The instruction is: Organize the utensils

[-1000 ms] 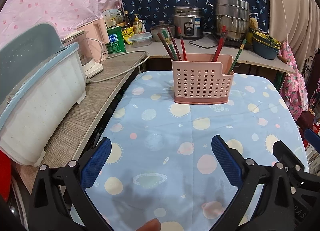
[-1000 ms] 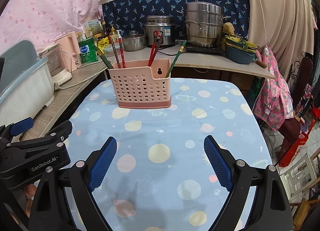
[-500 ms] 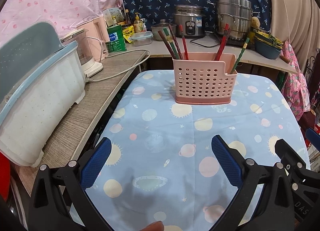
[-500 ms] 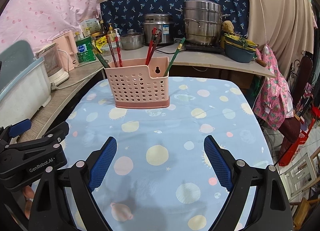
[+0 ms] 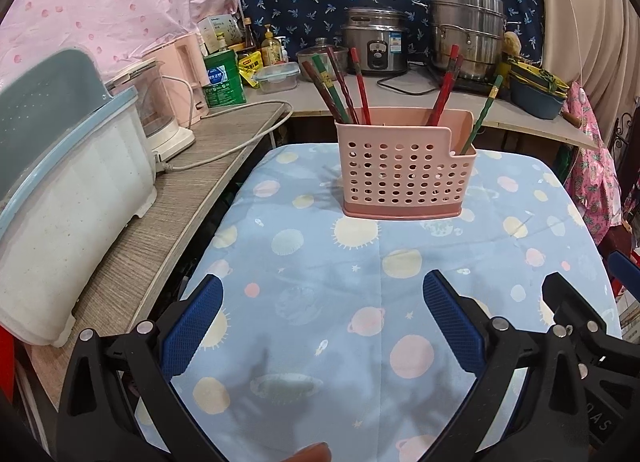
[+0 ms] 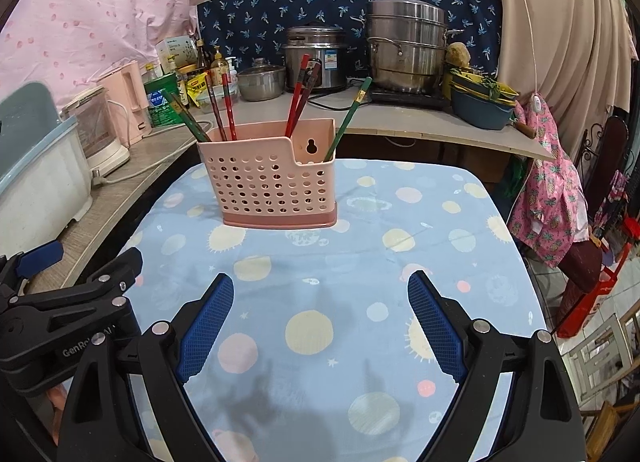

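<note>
A pink perforated utensil holder (image 5: 404,169) (image 6: 272,181) stands on the far part of the blue planet-print table (image 5: 340,302) (image 6: 360,254). Several chopsticks lean inside it: a red, green and brown bunch (image 5: 340,89) (image 6: 216,105) at its left, a red pair (image 5: 446,89) (image 6: 302,93) in the middle and one green stick (image 5: 482,113) (image 6: 348,121) at its right. My left gripper (image 5: 322,310) hovers over the near table, open with nothing between its blue pads. My right gripper (image 6: 320,310) is likewise open and empty; the left gripper (image 6: 60,302) shows beside it.
A white and blue dish box (image 5: 60,189), a blender (image 5: 160,109) and a cable lie on the wooden counter at left. Pots, a rice cooker (image 5: 376,41), bottles and a blue bowl (image 6: 480,109) crowd the back counter. Pink clothing (image 6: 548,189) hangs at right.
Both grippers have crept forward toward the holder, which looms a little larger and lower in each view. Their jaws stay equally wide.
</note>
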`<state>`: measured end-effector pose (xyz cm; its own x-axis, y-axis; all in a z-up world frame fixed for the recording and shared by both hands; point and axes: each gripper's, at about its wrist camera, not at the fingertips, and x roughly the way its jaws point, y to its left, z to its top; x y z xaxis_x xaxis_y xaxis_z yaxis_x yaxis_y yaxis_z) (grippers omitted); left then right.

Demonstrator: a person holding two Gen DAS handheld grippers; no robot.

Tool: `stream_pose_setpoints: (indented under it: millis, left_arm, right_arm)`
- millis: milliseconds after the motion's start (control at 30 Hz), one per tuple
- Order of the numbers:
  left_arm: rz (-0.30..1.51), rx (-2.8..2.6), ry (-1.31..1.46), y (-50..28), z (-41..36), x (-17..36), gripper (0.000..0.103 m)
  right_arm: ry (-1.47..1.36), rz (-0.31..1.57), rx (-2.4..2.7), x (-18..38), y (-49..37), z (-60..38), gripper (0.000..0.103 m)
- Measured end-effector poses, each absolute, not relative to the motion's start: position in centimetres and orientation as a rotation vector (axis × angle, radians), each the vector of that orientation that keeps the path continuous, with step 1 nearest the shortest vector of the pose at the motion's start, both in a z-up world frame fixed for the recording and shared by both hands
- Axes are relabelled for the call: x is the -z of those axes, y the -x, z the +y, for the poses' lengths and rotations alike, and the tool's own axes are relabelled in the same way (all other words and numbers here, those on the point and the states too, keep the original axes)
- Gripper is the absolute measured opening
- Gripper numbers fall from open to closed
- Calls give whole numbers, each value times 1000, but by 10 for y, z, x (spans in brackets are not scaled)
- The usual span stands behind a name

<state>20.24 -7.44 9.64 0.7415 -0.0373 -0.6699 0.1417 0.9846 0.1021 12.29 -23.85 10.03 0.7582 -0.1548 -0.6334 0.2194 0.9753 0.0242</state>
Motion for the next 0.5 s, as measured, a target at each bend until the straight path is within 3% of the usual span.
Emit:
stream_pose_setpoints:
  millis: [500]
  left_arm:
    - [748, 96, -136, -251, -80, -85, 96]
  right_arm:
    - [-105, 701, 222, -88, -170, -251, 85]
